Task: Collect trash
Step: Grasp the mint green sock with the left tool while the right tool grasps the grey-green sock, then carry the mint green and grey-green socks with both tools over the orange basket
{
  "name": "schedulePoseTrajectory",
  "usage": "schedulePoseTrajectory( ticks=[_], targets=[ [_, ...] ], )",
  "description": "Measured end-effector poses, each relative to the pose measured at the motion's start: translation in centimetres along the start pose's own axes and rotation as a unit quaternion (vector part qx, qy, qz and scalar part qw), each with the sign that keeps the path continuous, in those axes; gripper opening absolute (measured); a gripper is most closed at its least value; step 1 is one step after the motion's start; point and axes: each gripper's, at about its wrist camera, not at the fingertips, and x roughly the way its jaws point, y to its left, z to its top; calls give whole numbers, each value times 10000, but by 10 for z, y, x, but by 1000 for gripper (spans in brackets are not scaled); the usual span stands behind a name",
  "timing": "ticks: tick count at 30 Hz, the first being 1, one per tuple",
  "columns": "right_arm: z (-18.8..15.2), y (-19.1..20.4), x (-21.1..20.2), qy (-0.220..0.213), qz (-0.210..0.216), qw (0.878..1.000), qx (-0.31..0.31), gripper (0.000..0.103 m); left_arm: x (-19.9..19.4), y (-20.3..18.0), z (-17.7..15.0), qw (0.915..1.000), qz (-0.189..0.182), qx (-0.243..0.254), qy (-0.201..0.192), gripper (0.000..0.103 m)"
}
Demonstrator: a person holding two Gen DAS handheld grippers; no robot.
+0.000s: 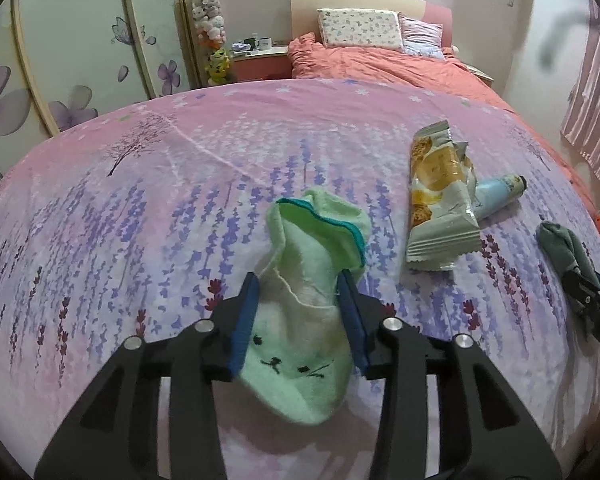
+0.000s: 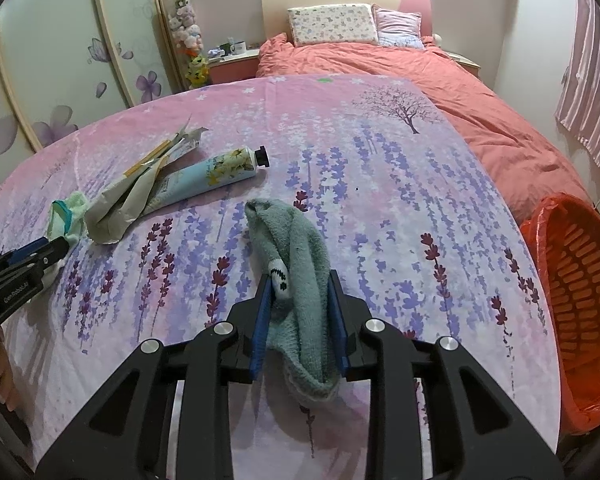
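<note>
Mint-green fabric, a sock with a small face stitched on it [image 1: 300, 336], was seen low in the centre of the left wrist view, gripped between the blue pads of the left gripper [image 1: 300, 304], whose jaws were drawn in partway against its sides. In the right wrist view a grey-green sock [image 2: 296, 276] was pinched in the same manner at lower centre by the right gripper [image 2: 300, 300], its jaws narrowed closely on the bunched cloth.

Little of the collecting appeared to have been done. An orange basket lined with a red bag [image 2: 580, 320] stood at the right edge of the right wrist view, beside the bed, and nothing could be made out inside it (only part of its interior was shown). A torn snack wrapper [image 1: 440, 200] and a pale blue tube with a black cap [image 1: 496, 196] were left lying on the lavender-print sheet [image 1: 180, 200], right of centre in the left wrist view, the tube partly tucked under the wrapper. These two were judged to be the likeliest trash not yet gathered.

Nothing was seen blocking the way to the basket. Further off, a coral duvet [image 2: 420, 80] and pillows [image 2: 332, 24] filled the upper part of the frame.
</note>
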Motion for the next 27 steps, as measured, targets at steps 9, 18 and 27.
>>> schedulePoseTrajectory(
  ticks=[9,18,27],
  targets=[
    [0,-5,-1,-8,160,9999,53,33,-3,6,-3,9994,-334,-95,-28,53],
    [0,-4,-2,-42,162,9999,21,18,-4,-13,-5,9991,-241,332,-45,19],
    [-1,-12,-36,-378,446,9982,156,13,-27,-15,-3,9983,-361,333,-313,6]
  ],
)
